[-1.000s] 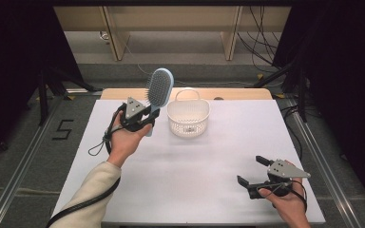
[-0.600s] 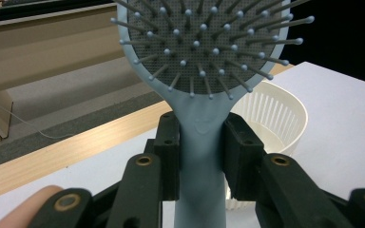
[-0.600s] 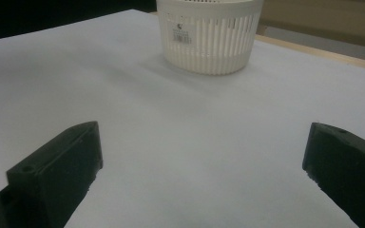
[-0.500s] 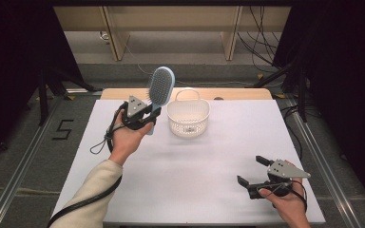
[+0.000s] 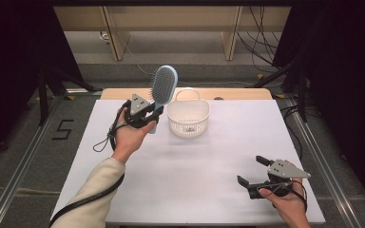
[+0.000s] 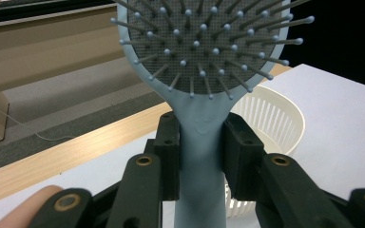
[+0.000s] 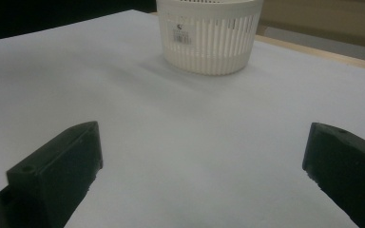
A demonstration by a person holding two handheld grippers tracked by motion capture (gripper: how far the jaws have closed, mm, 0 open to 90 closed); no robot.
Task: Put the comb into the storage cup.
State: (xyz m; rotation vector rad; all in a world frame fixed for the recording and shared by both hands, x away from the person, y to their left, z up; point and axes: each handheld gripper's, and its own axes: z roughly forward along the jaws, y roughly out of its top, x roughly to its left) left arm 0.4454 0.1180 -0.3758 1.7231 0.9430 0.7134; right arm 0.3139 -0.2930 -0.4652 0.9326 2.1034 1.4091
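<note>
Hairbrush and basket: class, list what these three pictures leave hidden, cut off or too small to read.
1. Hairbrush: in the left gripper view its head top is cut off by the upper edge, its handle end by the lower edge.
2. Basket: in the left gripper view the hairbrush and the left gripper cover much of it.
3. Basket label: right gripper view, print too small to read.
4. Basket inside: high view, floor too small to make out.

Lt-blue hairbrush [image 5: 163,90], grey pad; white slatted basket [image 5: 188,118].
</note>
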